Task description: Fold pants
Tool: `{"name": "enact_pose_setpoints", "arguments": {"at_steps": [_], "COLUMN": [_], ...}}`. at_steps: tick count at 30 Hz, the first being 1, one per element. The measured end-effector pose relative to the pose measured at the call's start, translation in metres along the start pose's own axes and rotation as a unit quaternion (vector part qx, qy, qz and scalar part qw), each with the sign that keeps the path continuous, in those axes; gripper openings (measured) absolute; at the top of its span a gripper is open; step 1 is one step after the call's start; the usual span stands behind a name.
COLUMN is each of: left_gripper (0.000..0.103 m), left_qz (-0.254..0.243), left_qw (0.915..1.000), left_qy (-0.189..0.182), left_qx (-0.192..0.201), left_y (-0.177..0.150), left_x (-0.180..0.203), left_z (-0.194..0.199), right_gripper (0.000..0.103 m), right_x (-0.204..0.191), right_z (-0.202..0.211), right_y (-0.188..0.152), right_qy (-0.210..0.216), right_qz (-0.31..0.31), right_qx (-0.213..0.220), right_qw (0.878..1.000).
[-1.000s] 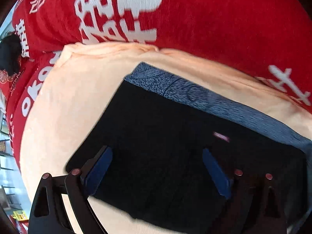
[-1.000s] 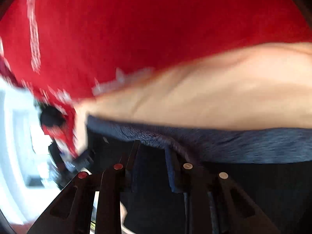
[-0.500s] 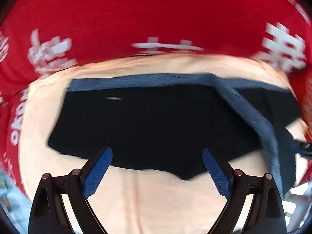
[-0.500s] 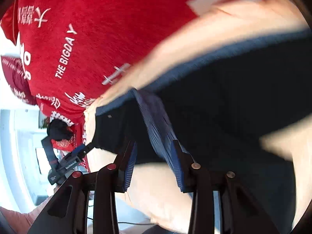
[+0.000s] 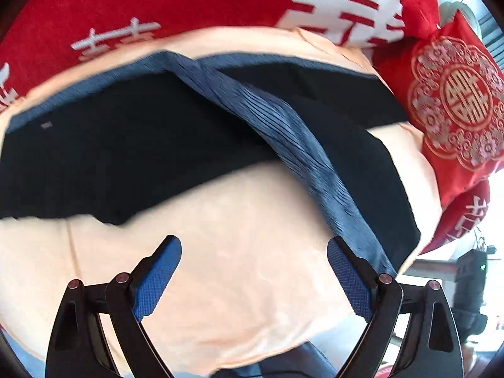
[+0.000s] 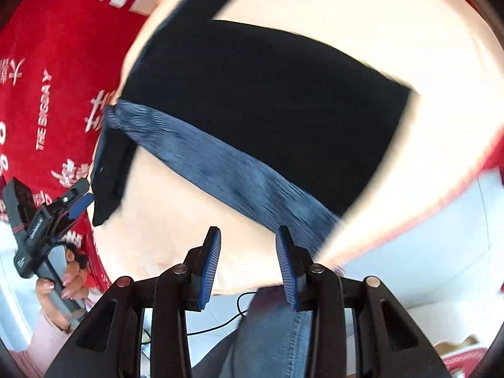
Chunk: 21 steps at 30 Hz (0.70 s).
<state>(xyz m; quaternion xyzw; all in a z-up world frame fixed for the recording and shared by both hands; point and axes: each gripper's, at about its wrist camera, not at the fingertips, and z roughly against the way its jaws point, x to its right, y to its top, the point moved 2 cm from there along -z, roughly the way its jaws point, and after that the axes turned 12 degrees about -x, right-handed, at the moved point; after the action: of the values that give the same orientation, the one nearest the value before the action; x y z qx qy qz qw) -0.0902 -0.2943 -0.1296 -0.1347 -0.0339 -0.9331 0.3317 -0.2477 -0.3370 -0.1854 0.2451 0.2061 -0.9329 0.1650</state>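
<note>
Black pants (image 5: 132, 145) lie on a peach cloth (image 5: 252, 252), with their blue-grey waistband (image 5: 283, 132) folded diagonally across them. My left gripper (image 5: 256, 271) hovers open and wide over bare peach cloth, short of the pants' near edge. In the right wrist view the pants (image 6: 267, 110) and waistband (image 6: 220, 170) lie beyond my right gripper (image 6: 249, 261). Its jaws stand partly apart with nothing between them, and the waistband's end lies just past the right finger. At the far left of that view a hand (image 6: 63, 280) holds the left gripper (image 6: 80, 197) beside a pants corner.
A red cover with white characters (image 5: 189, 0) lies under the peach cloth. A red cushion with a gold medallion (image 5: 456, 100) sits at the right. The cloth's near edge drops off above a person's jeans leg (image 6: 271, 330) and a black cable (image 6: 220, 324).
The right gripper let go of the waistband and drew back to the near edge, leaving the band laid diagonally over the pants. The left gripper slid off the pants onto bare cloth.
</note>
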Motion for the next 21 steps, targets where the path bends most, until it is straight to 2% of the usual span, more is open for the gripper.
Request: {"name": "enact_pose_setpoints", "arguments": {"at_steps": [3,8,10,13,16,17,18,19,20,21], "left_gripper": [0.094,0.094,0.094,0.094,0.094,0.093,0.075,0.063,0.042,0.035], "left_qz": [-0.017,-0.028,-0.025,-0.027,-0.017,-0.012,-0.01,-0.011,-0.01,-0.006], "left_qw": [0.9999,0.9995,0.9994,0.9993,0.9992,0.9992,0.9994,0.9995,0.9994,0.9991], "left_qy": [-0.003,-0.007,-0.007,-0.008,-0.016,-0.019,-0.022,-0.022,-0.019,-0.027], "left_qx": [0.0,-0.014,-0.023,-0.024,-0.034,-0.032,-0.024,-0.022,-0.027,-0.032], "left_y": [-0.002,0.007,0.014,0.023,0.027,0.027,0.029,0.03,0.033,0.035], "left_x": [0.019,0.042,0.049,0.059,0.063,0.063,0.065,0.067,0.068,0.066], "left_z": [-0.011,-0.043,-0.058,-0.073,-0.083,-0.083,-0.081,-0.08,-0.08,-0.079], "right_gripper": [0.04,0.04,0.04,0.04,0.042,0.036,0.028,0.017,0.014,0.013], "right_x": [0.02,0.036,0.045,0.047,0.042,0.043,0.044,0.045,0.042,0.037], "right_z": [0.0,-0.002,-0.004,-0.015,-0.025,-0.027,-0.027,-0.024,-0.02,-0.012], "right_y": [-0.009,-0.006,-0.004,0.006,0.014,0.015,0.016,0.017,0.018,0.02], "right_qy": [0.015,0.006,0.022,0.067,0.087,0.088,0.087,0.09,0.092,0.094], "right_qz": [-0.023,-0.018,-0.017,0.007,0.032,0.031,0.026,0.021,0.022,0.029], "right_qx": [0.013,0.027,0.027,0.01,-0.014,-0.022,-0.027,-0.031,-0.03,-0.026], "right_qw": [1.0,0.999,0.999,0.998,0.996,0.995,0.995,0.995,0.995,0.995]}}
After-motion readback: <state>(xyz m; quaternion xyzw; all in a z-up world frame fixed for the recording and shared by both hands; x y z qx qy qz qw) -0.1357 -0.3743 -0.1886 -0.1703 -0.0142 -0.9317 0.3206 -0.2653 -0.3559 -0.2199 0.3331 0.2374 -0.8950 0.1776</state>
